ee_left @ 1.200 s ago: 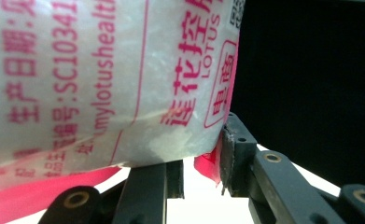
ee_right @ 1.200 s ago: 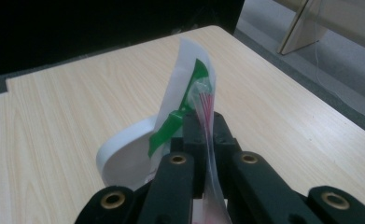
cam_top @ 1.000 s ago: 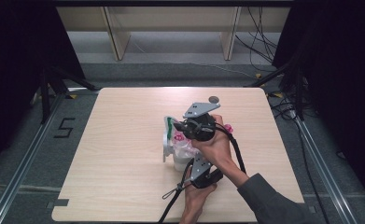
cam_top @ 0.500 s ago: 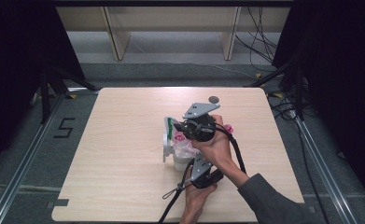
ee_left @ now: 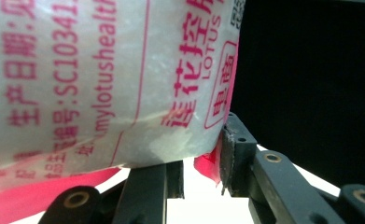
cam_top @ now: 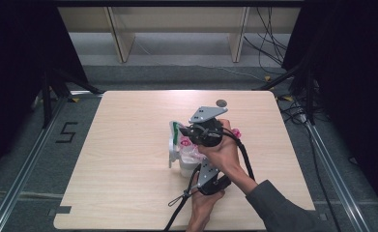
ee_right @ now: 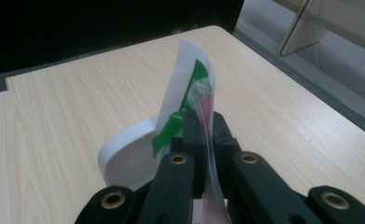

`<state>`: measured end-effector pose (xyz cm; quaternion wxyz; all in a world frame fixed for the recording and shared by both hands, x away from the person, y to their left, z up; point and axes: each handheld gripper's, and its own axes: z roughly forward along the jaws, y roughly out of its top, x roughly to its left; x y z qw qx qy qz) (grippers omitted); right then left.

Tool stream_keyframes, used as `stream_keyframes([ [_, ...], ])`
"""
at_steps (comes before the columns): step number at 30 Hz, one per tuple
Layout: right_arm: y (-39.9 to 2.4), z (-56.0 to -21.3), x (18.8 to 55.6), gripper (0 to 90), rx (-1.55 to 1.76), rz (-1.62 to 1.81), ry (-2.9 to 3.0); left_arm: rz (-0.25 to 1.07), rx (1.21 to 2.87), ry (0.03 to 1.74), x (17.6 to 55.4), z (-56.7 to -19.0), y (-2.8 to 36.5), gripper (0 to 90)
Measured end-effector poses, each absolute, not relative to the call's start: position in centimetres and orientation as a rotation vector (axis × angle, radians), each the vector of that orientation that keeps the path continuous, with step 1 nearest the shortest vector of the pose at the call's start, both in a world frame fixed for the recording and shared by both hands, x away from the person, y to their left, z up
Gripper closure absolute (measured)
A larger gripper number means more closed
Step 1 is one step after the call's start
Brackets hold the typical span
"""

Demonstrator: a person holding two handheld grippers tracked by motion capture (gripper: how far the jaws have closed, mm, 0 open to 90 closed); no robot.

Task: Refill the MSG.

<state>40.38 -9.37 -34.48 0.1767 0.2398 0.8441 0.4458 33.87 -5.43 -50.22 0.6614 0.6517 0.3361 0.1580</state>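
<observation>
Near the middle of the table [cam_top: 119, 159], the left gripper [ee_left: 203, 168] clamps its jaws on the lower part of a white bag [ee_left: 101, 79] printed in pink. The right gripper [ee_right: 203, 126], just beyond it, has its jaws closed on the bag's thin top edge. A white cup [ee_right: 124, 161] sits beside them.

table [cam_top: 128, 183]: light wood | dark disc [cam_top: 221, 102]: far edge | shelf legs [cam_top: 119, 41]: behind

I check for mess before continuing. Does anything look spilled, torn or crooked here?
No spill shows. The bag is crumpled between the left gripper jaws, and the right gripper pinches its top edge, as handling would explain.
</observation>
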Motion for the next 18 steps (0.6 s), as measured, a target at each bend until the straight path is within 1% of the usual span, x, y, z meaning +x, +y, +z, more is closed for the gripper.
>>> stream_keyframes([
  [14,-9.12,-34.39,40.3,89.3,0.64,1.236,2.401,0.353,1.462,0.767,33.71,-50.09,-5.53,72.9],
  [15,-9.07,-34.46,40.3,89.3,0.635,1.223,2.411,0.344,1.442,0.75,33.85,-50.19,-5.64,72.9],
  [16,-8.99,-34.53,40.32,89.3,0.635,1.224,2.405,0.354,1.464,0.765,33.73,-50.05,-5.46,72.9],
  [17,-9.04,-34.44,40.31,89.3,0.644,1.227,2.414,0.323,1.394,0.772,33.68,-50.04,-5.85,72.9],
  [18,-9.06,-34.36,40.33,89.3,0.646,1.241,2.404,0.357,1.464,0.761,33.76,-50.03,-5.31,72.9],
])
